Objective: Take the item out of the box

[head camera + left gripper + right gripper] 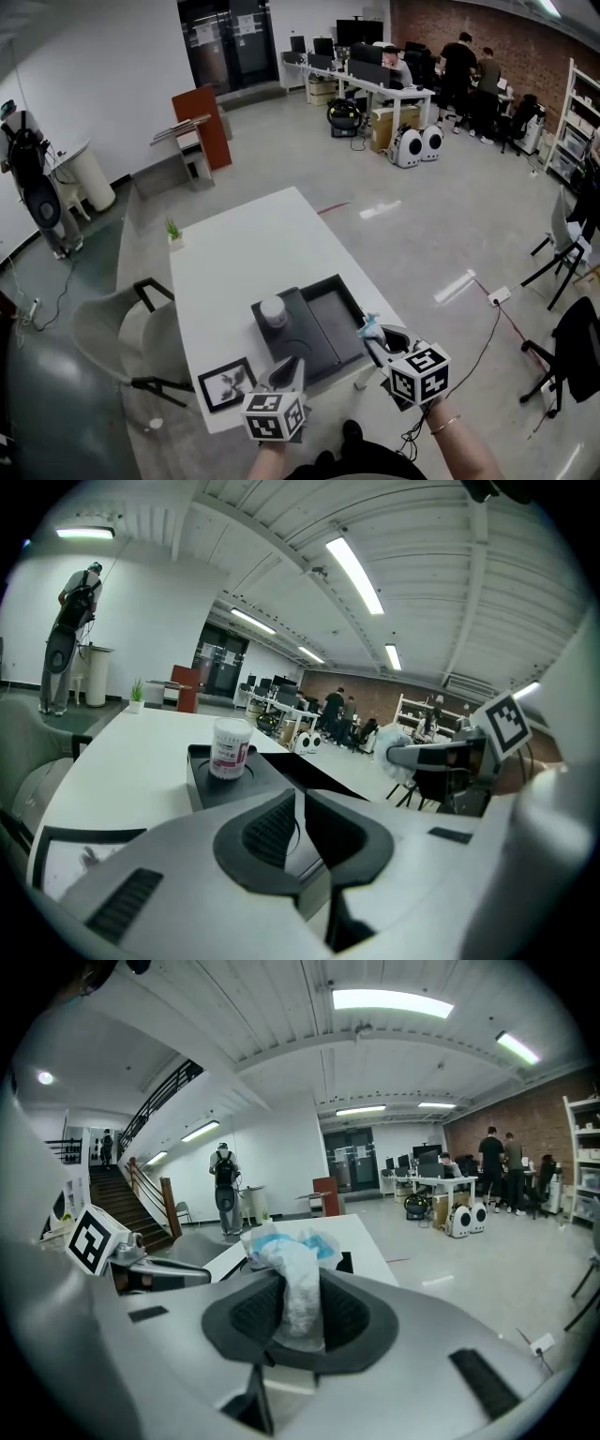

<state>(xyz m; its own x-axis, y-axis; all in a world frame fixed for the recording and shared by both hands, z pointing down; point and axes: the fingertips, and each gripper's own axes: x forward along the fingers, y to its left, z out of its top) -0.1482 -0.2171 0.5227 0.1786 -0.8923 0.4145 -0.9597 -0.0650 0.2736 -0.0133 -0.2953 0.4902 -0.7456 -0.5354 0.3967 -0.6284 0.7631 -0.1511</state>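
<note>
A: Item 1, worktop (234, 244)?

B: White and rectangular. A black 2-part box (335, 309) lies open flat at its near end, with the lid half at 9 o'clock and the tray half at 3 o'clock.

A: Item 2, contents?

B: 1 round jar (273, 311) with a white cap and a pink label. It stands upright in a circular recess on the lid half.

A: Item 3, the task's item?

B: 1 crumpled white-and-blue plastic packet (292, 1265). It is pinched between the pads of the right tool (373, 336) and held in the air at the tray's 4 o'clock rim, with its bunched top above the pads.

A: Item 4, left tool (302, 825)?

B: Its pads are closed together. The tip sits at the box's 6 o'clock edge. No view shows whether it nips that edge.

A: Item 5, sundries?

B: 1 black-framed picture (226, 382) lies flat at 9 o'clock of the left tool. 1 small potted plant (173, 231) stands at the worktop's 11 o'clock corner. 1 grey chair (112, 330) stands beside the worktop at 9 o'clock.
</note>
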